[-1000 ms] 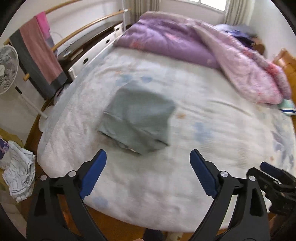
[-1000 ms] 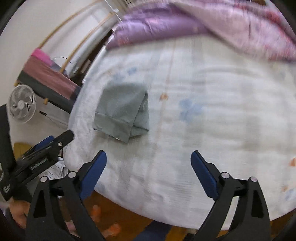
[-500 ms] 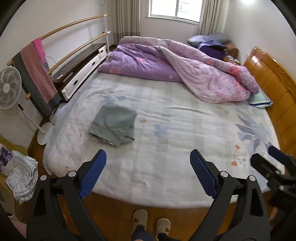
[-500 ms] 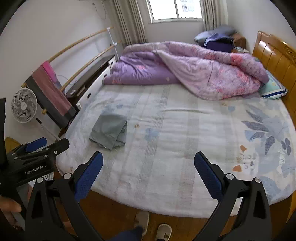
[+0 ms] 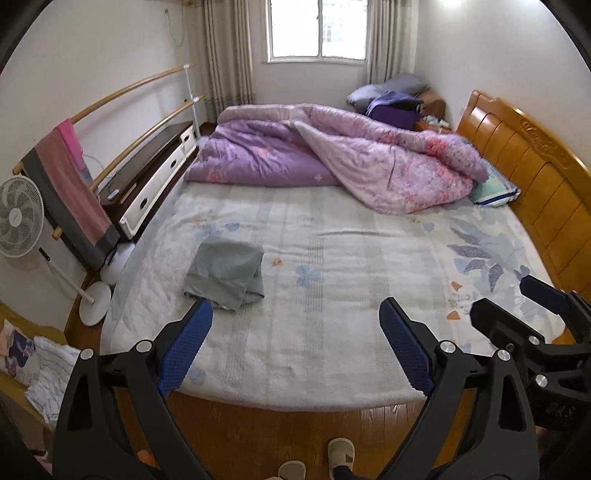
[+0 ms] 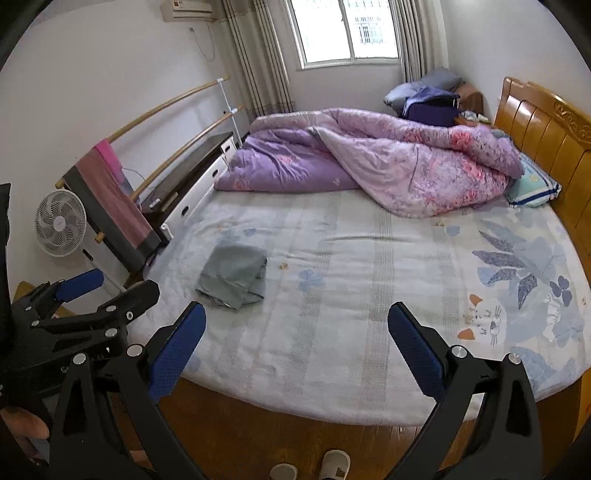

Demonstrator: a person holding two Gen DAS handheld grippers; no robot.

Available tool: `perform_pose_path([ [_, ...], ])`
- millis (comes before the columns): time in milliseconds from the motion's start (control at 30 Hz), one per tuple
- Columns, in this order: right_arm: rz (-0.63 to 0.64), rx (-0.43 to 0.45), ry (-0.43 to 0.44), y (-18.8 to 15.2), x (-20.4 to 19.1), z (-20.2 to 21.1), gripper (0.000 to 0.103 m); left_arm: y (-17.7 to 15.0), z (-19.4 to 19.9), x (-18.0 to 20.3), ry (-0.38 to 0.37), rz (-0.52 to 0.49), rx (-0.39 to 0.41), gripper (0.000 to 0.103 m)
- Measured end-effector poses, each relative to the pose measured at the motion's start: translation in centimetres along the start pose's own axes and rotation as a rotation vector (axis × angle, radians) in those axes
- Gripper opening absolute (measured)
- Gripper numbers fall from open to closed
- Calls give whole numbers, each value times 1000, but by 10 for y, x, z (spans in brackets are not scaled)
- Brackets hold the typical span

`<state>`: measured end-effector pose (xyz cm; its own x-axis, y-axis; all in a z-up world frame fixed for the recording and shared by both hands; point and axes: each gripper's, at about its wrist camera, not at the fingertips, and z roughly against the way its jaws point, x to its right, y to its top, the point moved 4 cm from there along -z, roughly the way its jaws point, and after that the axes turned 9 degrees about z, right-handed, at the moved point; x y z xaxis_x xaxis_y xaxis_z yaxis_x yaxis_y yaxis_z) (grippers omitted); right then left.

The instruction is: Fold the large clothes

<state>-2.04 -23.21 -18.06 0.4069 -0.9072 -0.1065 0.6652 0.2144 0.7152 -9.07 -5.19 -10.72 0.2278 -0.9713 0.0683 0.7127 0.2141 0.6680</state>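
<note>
The near half of the bed point(image 5: 332, 350) is bare sheet except for the folded cloth point(image 5: 225, 273) at near left. The quilt point(image 5: 332, 162) blocks the far half. The headboard point(image 5: 524, 177) bounds the right side; the rack point(image 5: 74, 192) stands along the left.

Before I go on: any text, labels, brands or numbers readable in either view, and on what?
None reads clearly.
Right tool: embossed marks on its body in the left view, too blurred to read.
Fan: small mark at its hub, too small to read.
Air conditioner: small red mark, unreadable.
Headboard: carved ornament, no legible letters.
Folded grey garment: no label shows.
</note>
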Motion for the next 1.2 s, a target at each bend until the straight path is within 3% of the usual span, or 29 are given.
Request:
perform_pose_path([
  [433,44,116,-90,15,-47,71,95,12,77,-26,-33,-5,142,93],
  [767,35,175,-130,20,-44,105,95,24,115,-16,-53,-64,206,93],
  [1200,47,205,-151,22,-35,114,95,29,130,-3,-58,-76,263,96],
])
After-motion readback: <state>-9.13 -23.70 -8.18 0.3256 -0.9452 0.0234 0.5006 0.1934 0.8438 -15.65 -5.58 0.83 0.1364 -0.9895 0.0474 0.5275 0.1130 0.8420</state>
